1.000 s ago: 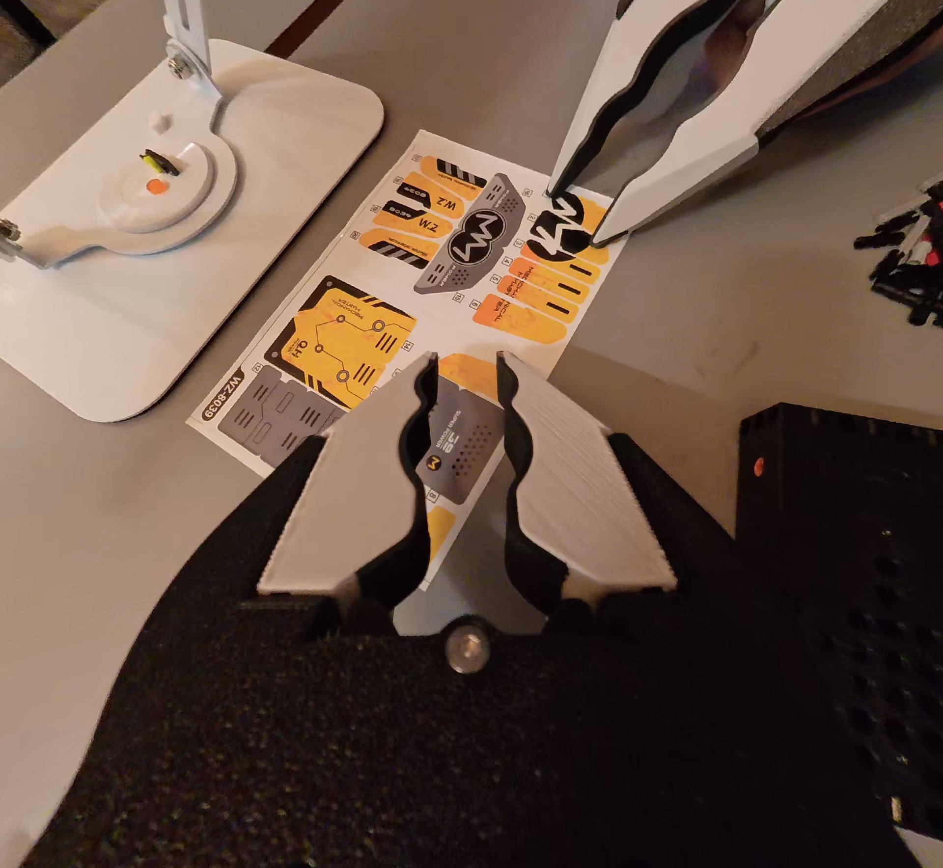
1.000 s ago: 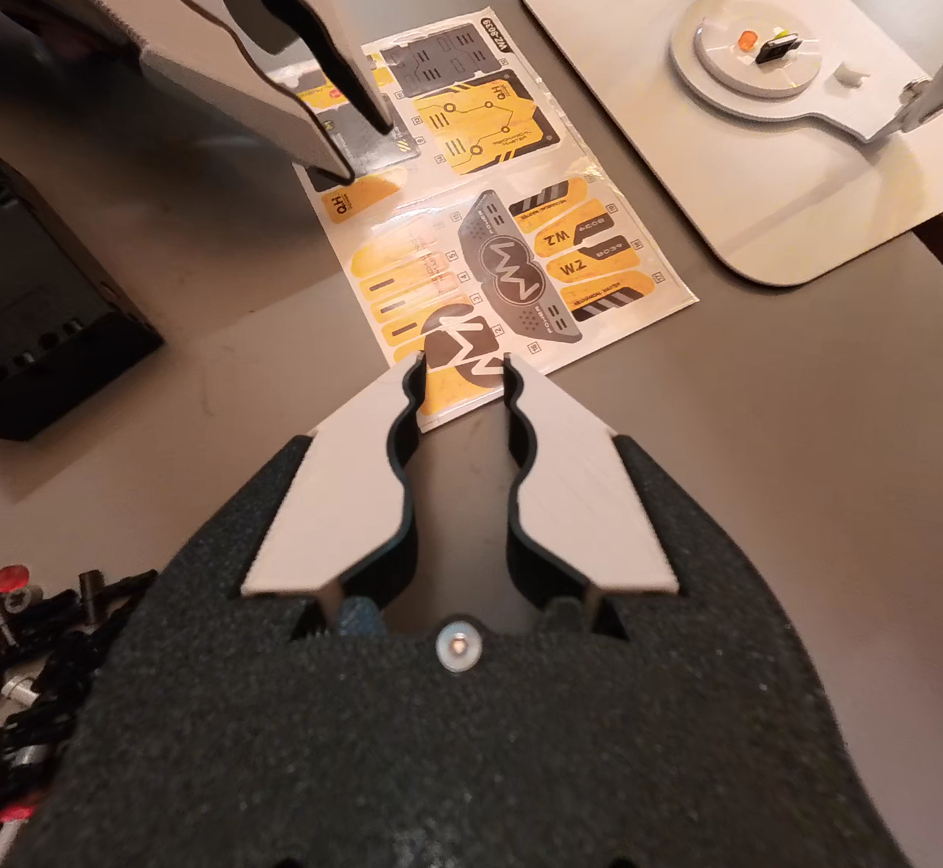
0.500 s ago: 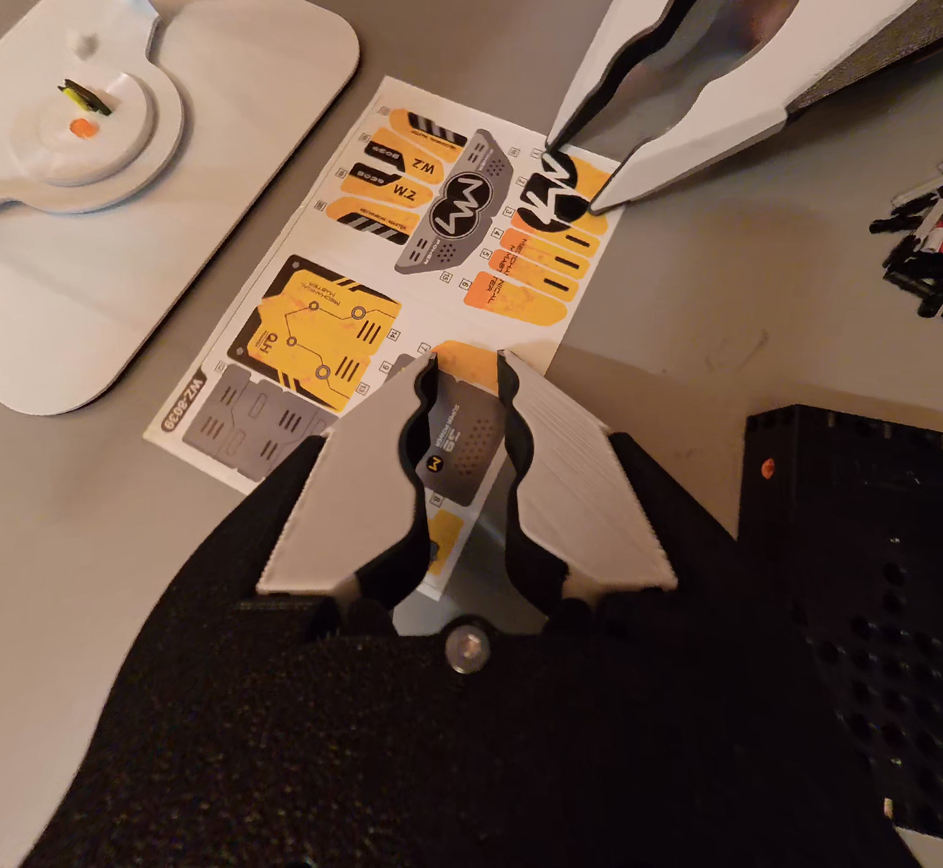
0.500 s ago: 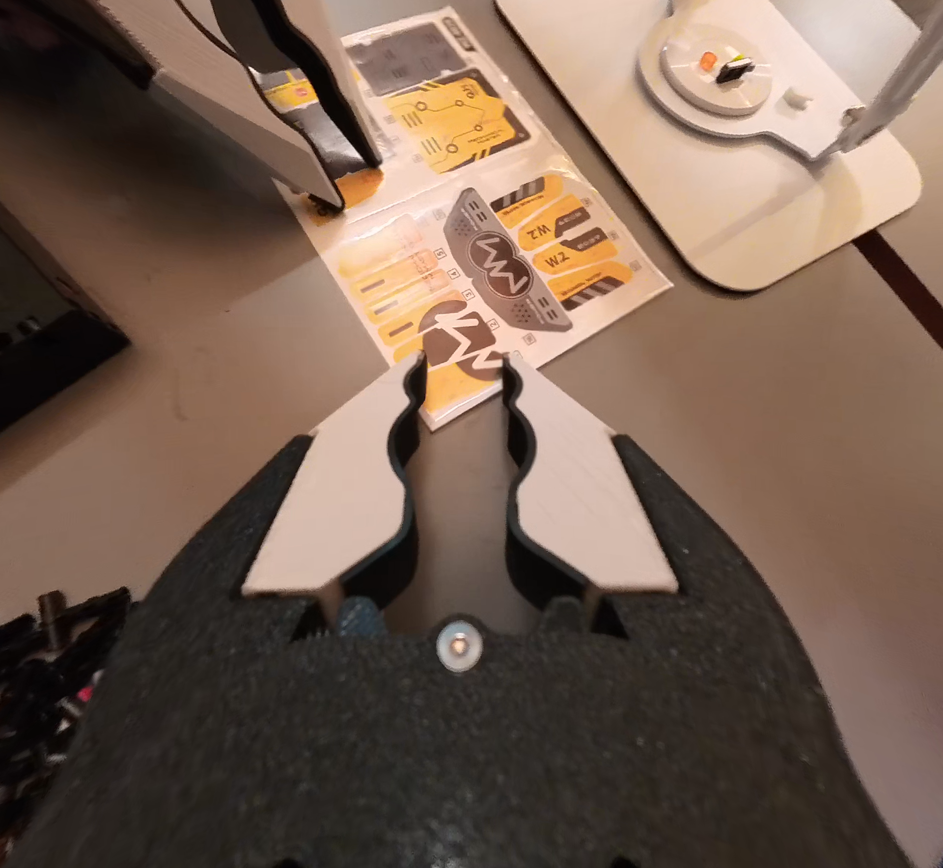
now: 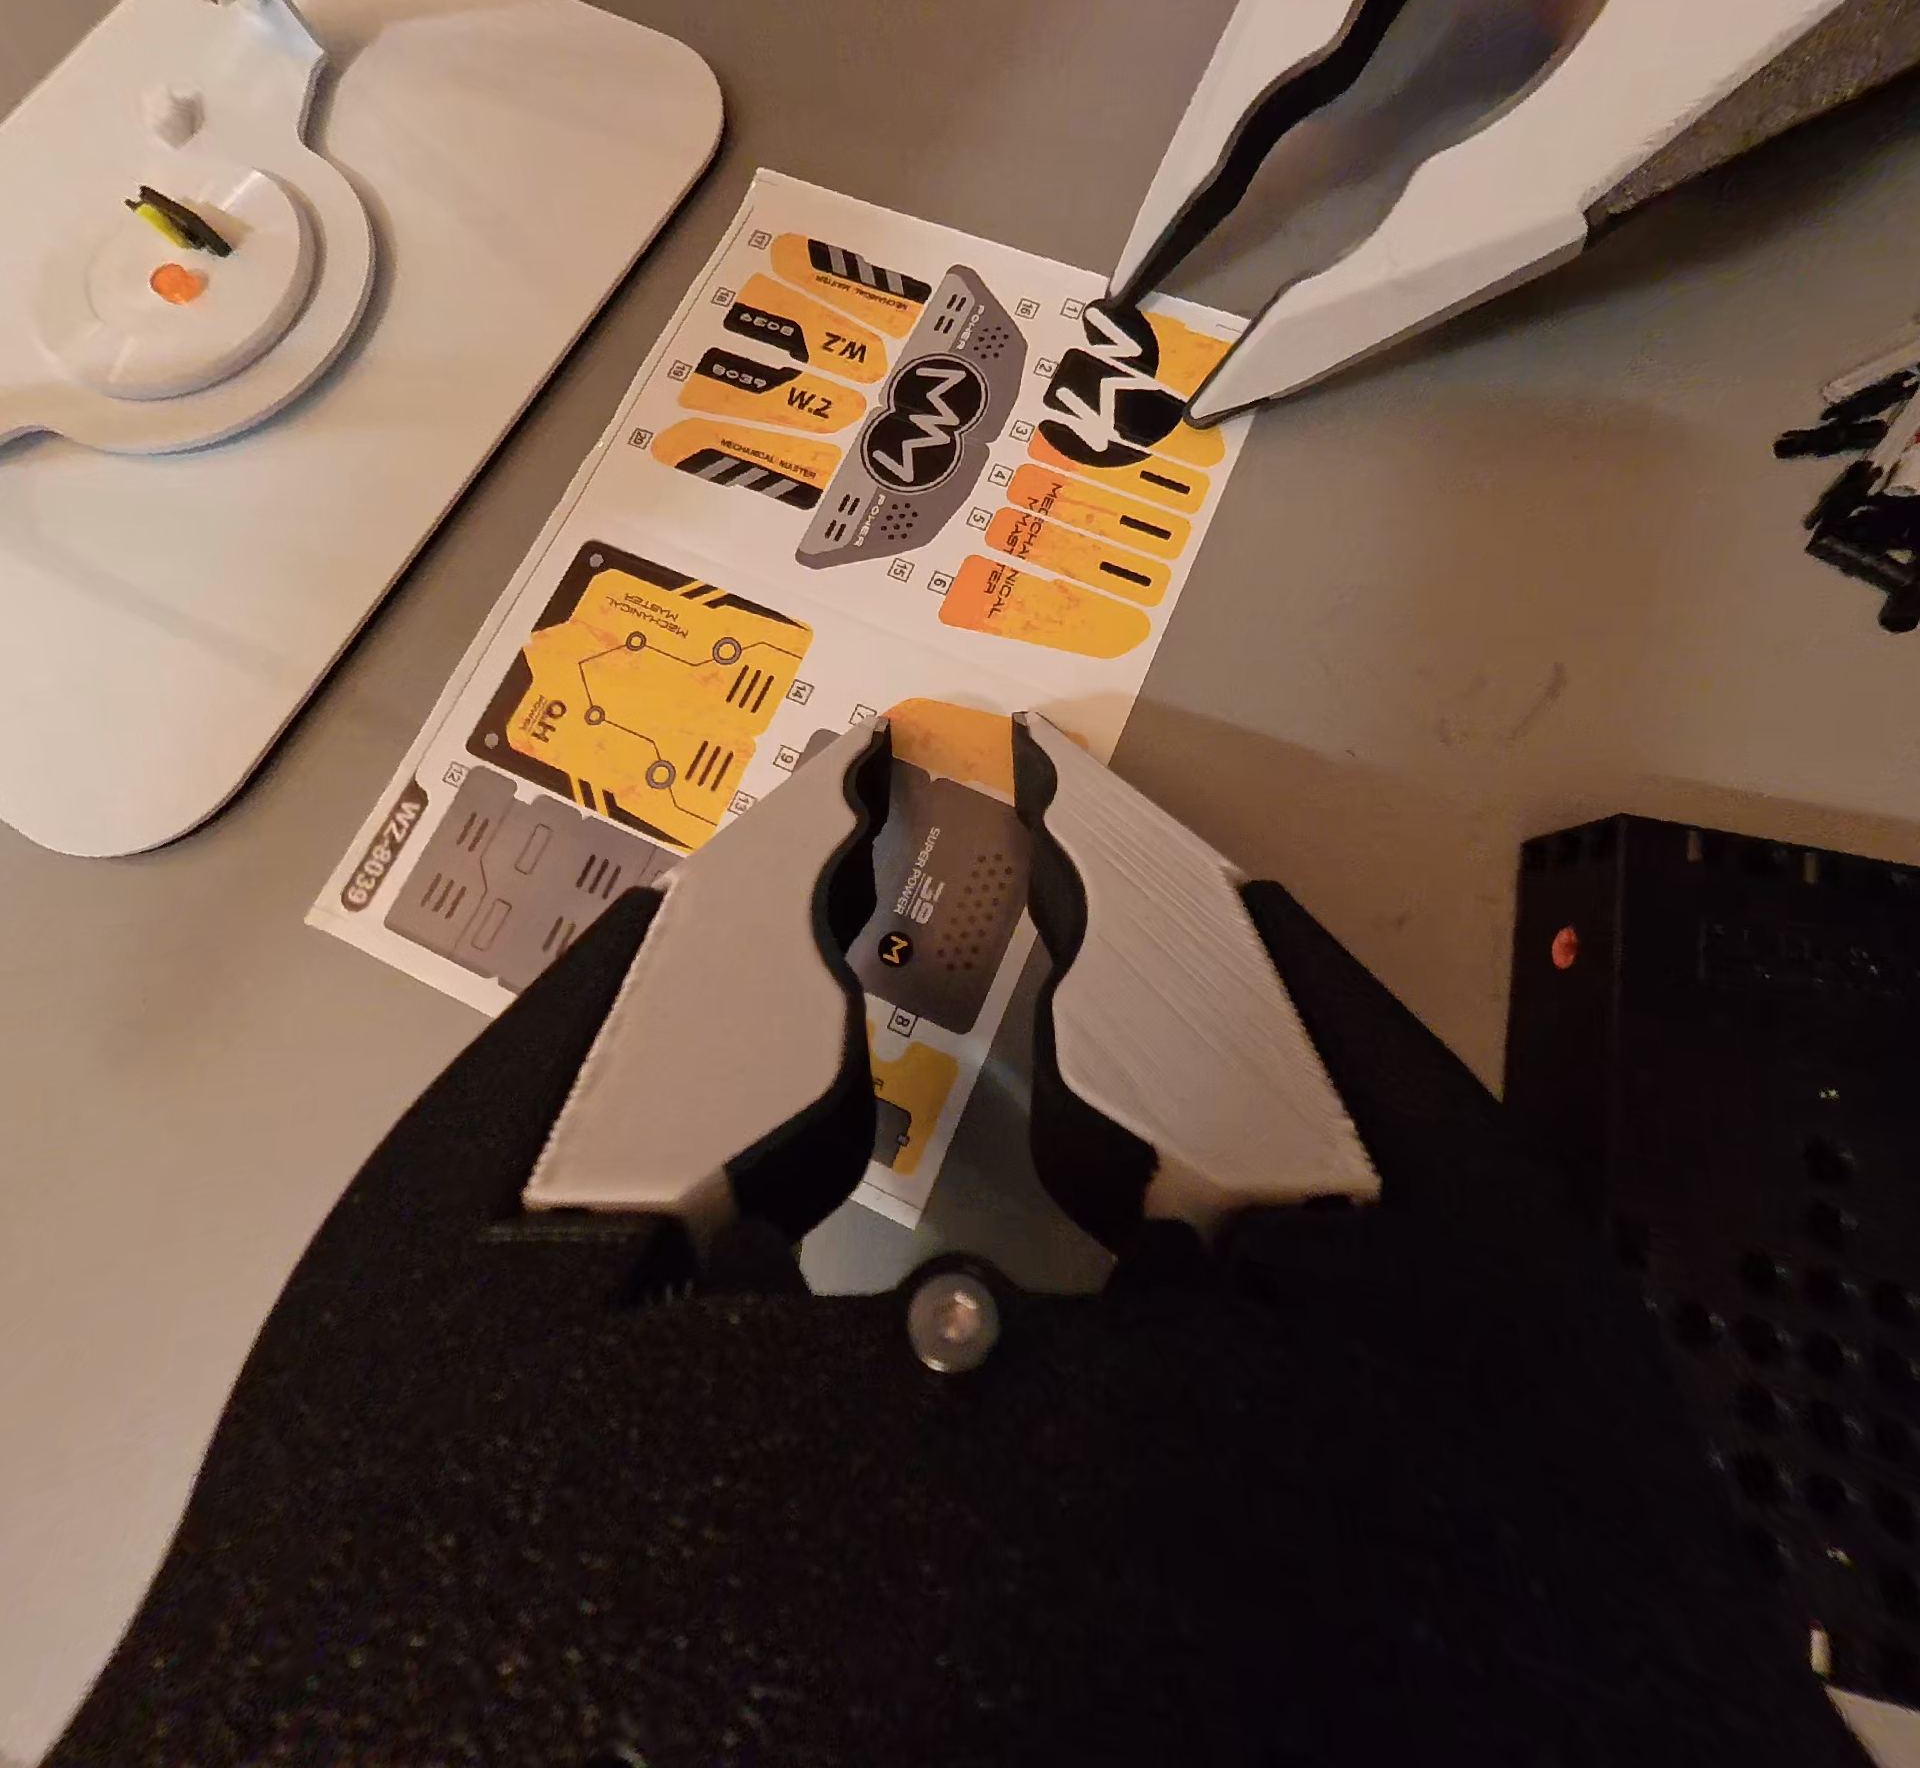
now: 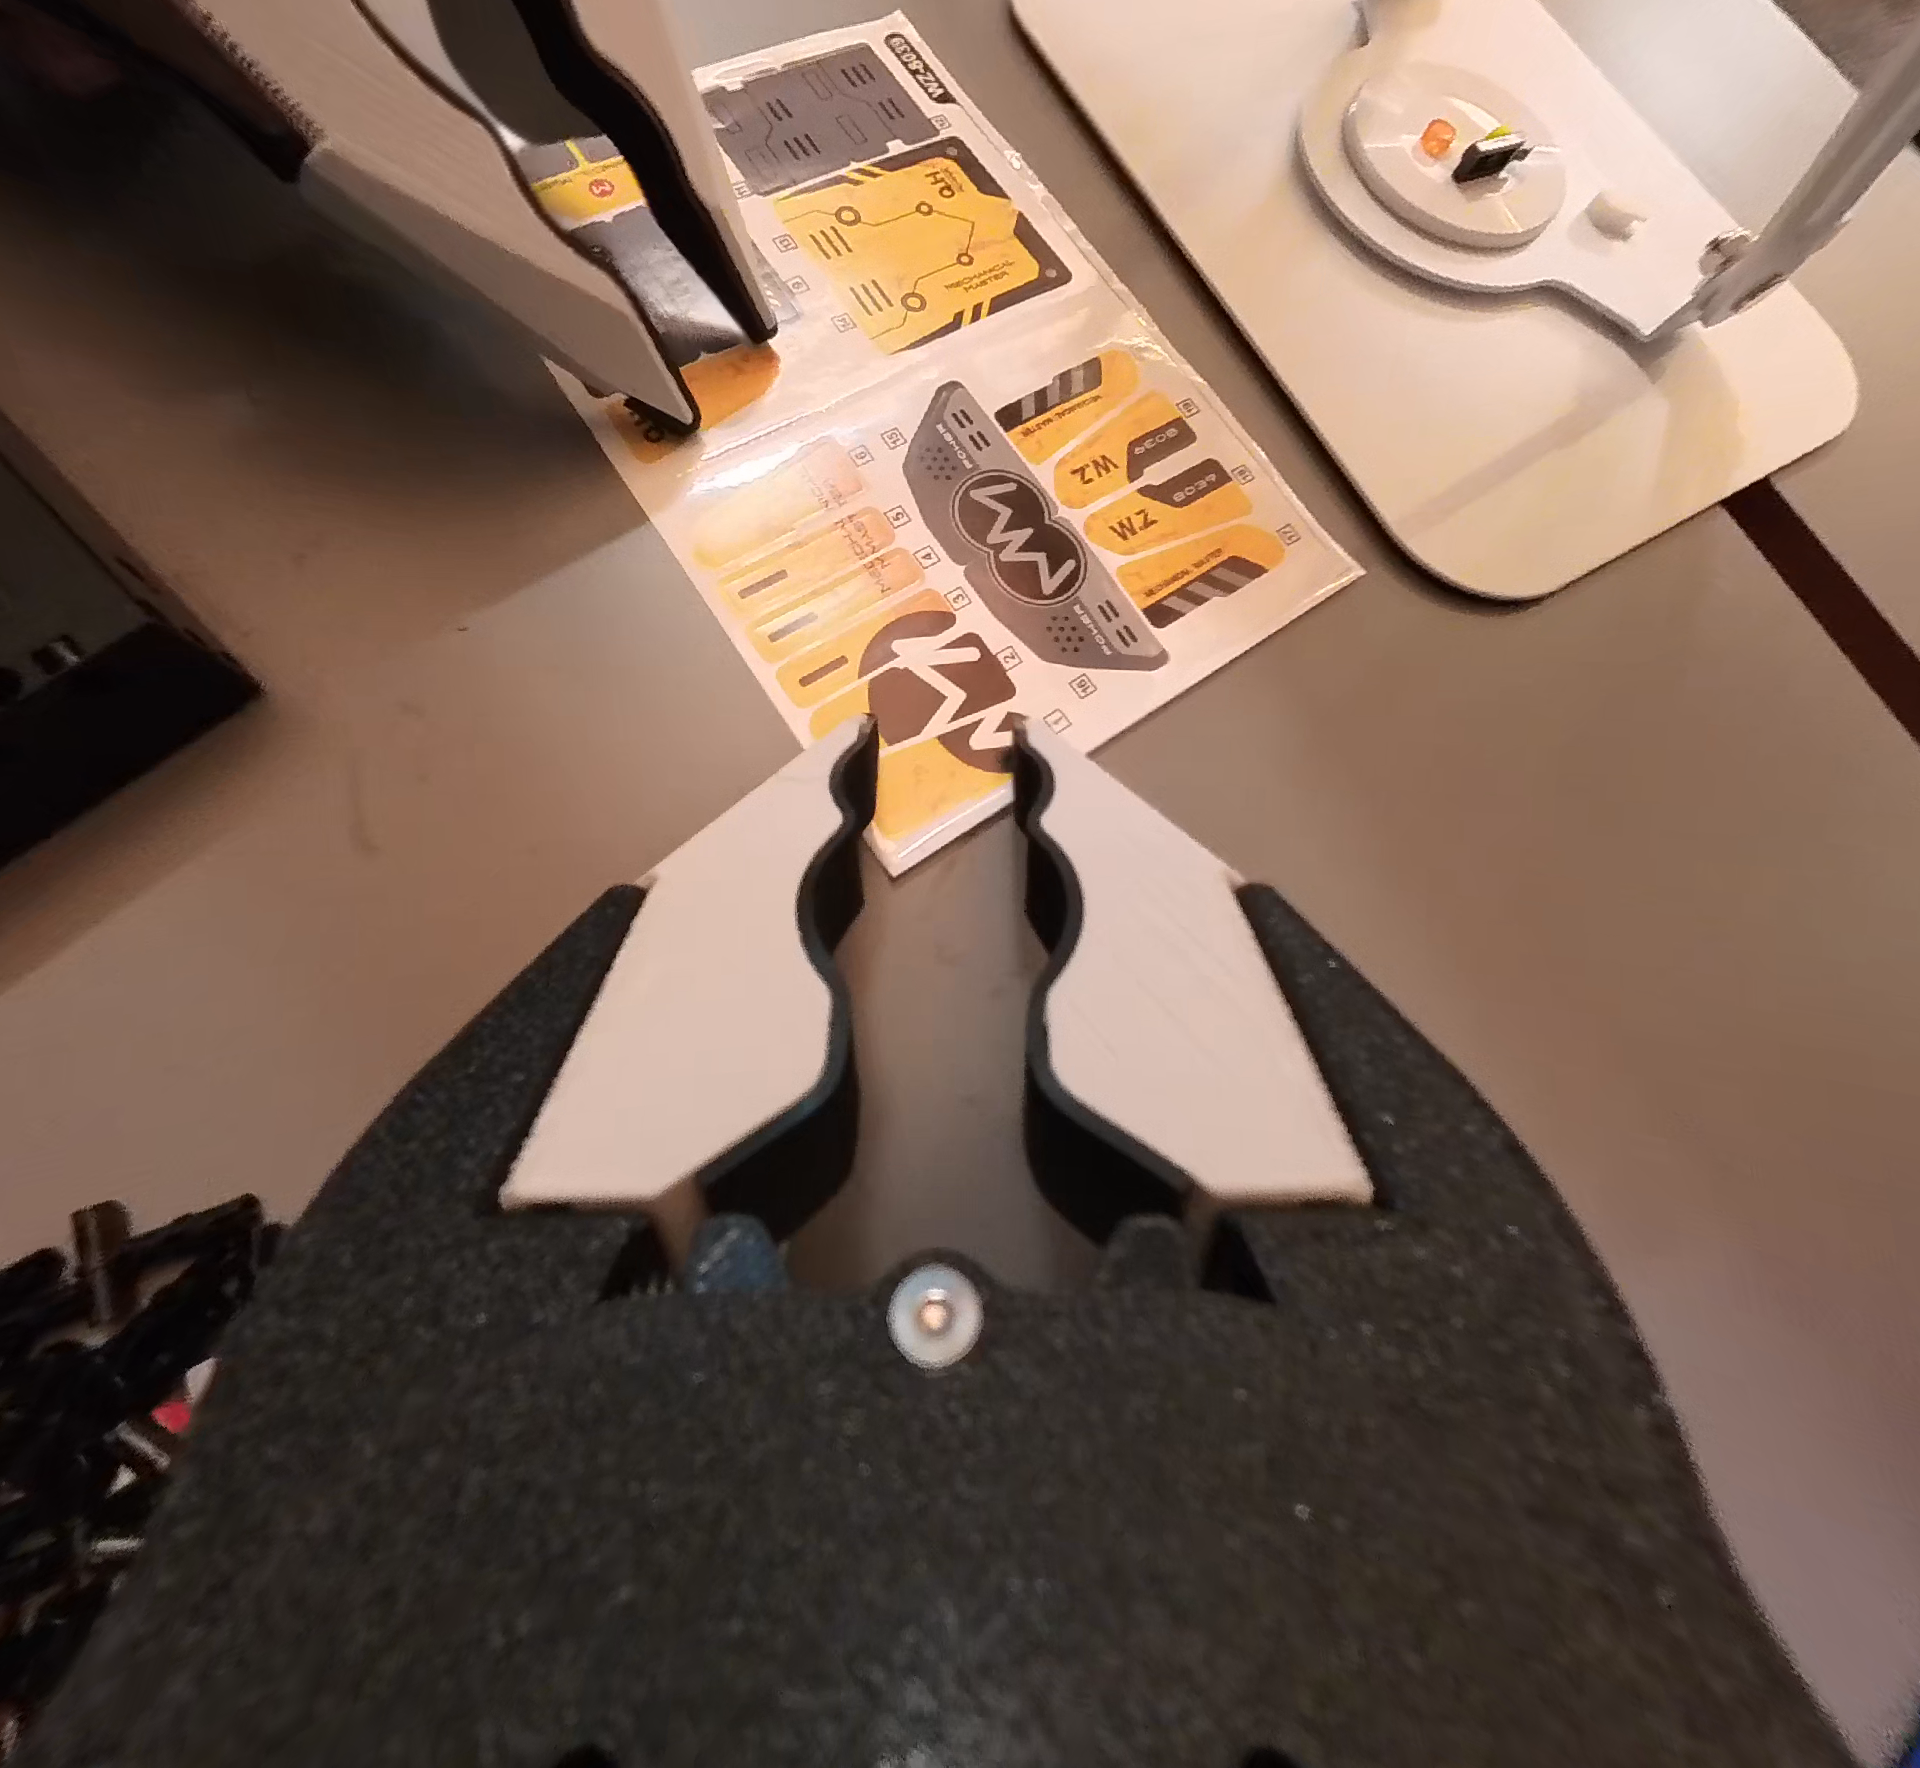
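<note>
Your left tongs [image 5: 951, 731] press their tips on one end of the sticker sheet [image 5: 727, 575], a little apart, gripping nothing. Your right tongs [image 6: 940, 736] likewise pin the other end (maybe just touching), so it lies flat on the worktop [image 6: 1455, 887].

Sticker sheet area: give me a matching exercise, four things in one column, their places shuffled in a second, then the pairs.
1. left tool
2. right tool
3. white stand base
4. black perforated box

A. at the sheet's black round sticker
B. beside the sticker sheet, carrying a disc
C. over the sheet's grey sticker
D. table edge by the left tool

Pairs: 1-C, 2-A, 3-B, 4-D
</note>
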Demonstrator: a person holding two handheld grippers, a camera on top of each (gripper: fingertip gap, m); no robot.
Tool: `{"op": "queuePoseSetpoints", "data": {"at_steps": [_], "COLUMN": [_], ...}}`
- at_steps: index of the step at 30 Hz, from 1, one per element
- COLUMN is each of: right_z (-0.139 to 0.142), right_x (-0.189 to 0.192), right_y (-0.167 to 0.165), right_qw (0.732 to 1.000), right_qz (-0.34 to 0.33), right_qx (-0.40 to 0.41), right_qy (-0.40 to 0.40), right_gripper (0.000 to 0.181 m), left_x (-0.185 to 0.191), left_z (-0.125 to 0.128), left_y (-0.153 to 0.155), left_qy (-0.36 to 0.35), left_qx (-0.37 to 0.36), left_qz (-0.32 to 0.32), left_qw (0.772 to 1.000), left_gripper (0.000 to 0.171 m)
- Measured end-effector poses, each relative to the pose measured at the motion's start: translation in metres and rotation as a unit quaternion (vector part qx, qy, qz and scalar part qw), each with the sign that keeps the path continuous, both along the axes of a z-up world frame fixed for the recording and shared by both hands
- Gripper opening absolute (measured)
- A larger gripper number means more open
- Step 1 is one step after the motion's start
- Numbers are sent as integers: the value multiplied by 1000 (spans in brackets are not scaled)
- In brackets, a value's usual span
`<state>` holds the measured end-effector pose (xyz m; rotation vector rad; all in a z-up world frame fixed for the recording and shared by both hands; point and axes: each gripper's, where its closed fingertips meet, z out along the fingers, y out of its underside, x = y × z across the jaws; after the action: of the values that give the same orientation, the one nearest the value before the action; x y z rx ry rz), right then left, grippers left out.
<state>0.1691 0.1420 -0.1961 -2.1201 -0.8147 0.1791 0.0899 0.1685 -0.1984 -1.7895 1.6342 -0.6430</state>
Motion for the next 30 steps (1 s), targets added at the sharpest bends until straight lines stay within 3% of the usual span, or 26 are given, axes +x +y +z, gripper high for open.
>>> {"op": "queuePoseSetpoints", "data": {"at_steps": [23,28,30], "right_z": [13,15,13], "right_x": [6,1,-1], "right_y": [3,0,-2], "right_qw": [985,986,988], "right_qz": [-14,6,12], "right_qx": [-65,-58,-57], "right_qy": [159,157,141], "right_gripper": [25,27,36], "left_x": [0,0,0], "left_z": [1,1,4], "left_y": [2,1,0], "left_qy": [-2,-5,-12], "left_qx": [-6,-12,-12], "left_qz": [7,4,1], "left_qw": [1000,1000,1000], "left_gripper": [22,22,22]}}
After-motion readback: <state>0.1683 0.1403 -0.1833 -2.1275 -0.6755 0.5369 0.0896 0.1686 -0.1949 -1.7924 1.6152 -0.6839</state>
